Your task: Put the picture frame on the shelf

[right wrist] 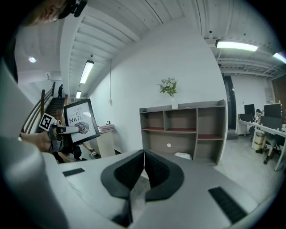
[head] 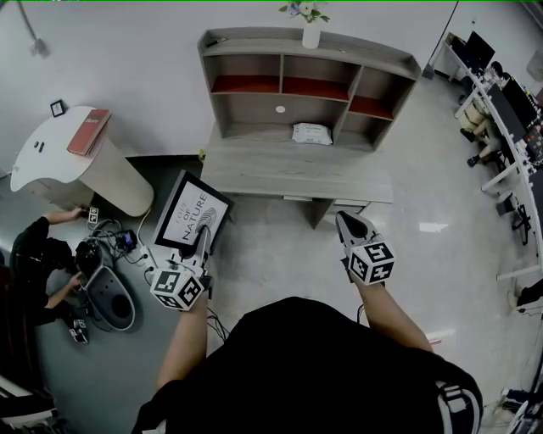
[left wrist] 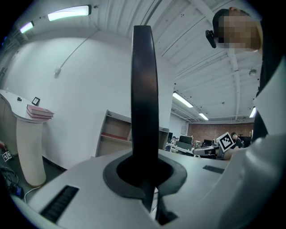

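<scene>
The picture frame (head: 193, 219), black-edged with a white print, is held upright in front of my left side, and my left gripper (head: 204, 241) is shut on its lower edge. In the left gripper view the frame (left wrist: 144, 98) shows edge-on as a dark bar rising from between the jaws of the left gripper (left wrist: 145, 179). My right gripper (head: 346, 223) is shut with nothing in it, its pads meeting (right wrist: 144, 172). The grey shelf unit (head: 305, 85) stands ahead on its desk top (head: 254, 174). From the right gripper view the frame (right wrist: 80, 121) is left of the shelf (right wrist: 183, 129).
A vase of flowers (head: 310, 25) tops the shelf and a white packet (head: 311, 133) lies below it. A white pedestal table (head: 51, 161) with pink books stands at left. A crouching person (head: 38, 254) and cables are on the floor. Office desks (head: 509, 110) line the right.
</scene>
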Tool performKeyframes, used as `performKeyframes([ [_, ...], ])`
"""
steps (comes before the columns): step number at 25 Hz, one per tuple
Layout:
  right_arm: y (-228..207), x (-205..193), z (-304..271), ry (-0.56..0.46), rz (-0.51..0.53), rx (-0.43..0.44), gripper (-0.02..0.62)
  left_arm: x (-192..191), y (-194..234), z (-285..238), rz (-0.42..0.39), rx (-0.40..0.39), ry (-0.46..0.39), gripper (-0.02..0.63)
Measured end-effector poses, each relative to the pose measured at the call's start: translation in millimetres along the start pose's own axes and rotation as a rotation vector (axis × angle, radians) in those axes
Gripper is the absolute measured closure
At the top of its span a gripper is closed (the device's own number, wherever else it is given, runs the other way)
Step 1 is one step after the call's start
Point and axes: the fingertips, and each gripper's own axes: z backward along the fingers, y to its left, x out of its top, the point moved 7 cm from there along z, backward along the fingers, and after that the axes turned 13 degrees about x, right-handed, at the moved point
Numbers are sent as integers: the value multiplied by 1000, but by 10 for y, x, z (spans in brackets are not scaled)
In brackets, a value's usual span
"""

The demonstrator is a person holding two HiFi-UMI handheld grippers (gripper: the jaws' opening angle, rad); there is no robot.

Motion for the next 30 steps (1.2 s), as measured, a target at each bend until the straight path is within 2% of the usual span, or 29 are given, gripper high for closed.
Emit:
performKeyframes([
  [17,266,-3,-238,7,-13,-22,581,42,329,-9,4,-53,22,577],
  [30,109,-20,-326,18,-26,-32,580,-6,358,-212,5,-61,44,577],
])
